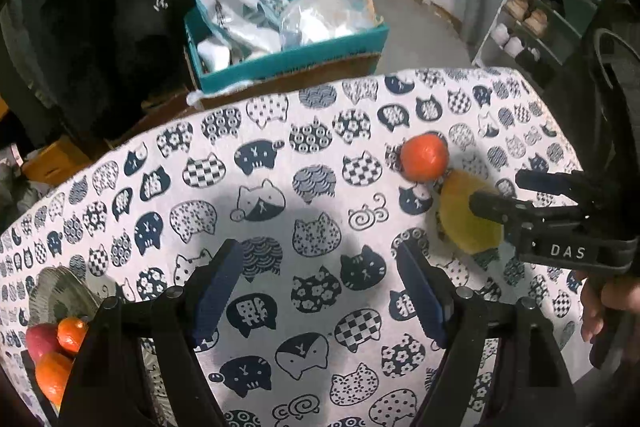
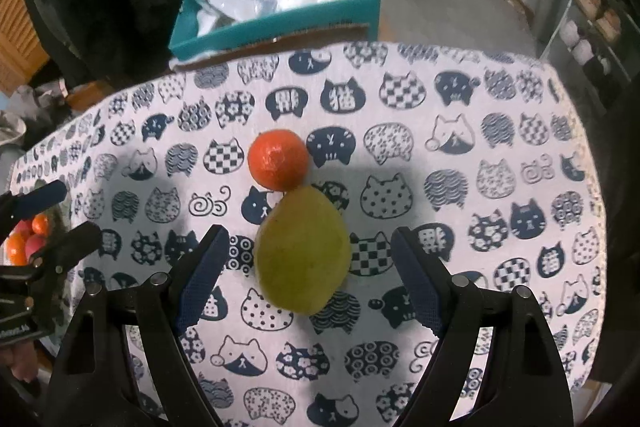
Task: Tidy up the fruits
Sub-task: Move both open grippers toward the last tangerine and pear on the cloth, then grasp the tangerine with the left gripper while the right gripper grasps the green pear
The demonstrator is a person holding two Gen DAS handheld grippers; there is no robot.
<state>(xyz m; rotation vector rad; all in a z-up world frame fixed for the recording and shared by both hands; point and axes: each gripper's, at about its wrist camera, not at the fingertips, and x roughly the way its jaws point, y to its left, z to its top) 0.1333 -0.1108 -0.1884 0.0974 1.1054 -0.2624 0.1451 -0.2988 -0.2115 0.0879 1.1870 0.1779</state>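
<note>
On the cat-print tablecloth lies a yellow-green pear with an orange touching its far end. My right gripper is open, one finger on each side of the pear, pads clear of it. In the left wrist view the pear and orange sit at the right, with the right gripper over the pear. My left gripper is open over bare cloth with nothing between its fingers. A glass plate at the lower left holds two oranges and a red fruit.
Beyond the table's far edge stands a teal box stuffed with plastic bags. A shoe rack stands at the right wall. A hand holds the right gripper. In the right wrist view the left gripper sits over the plate's fruit.
</note>
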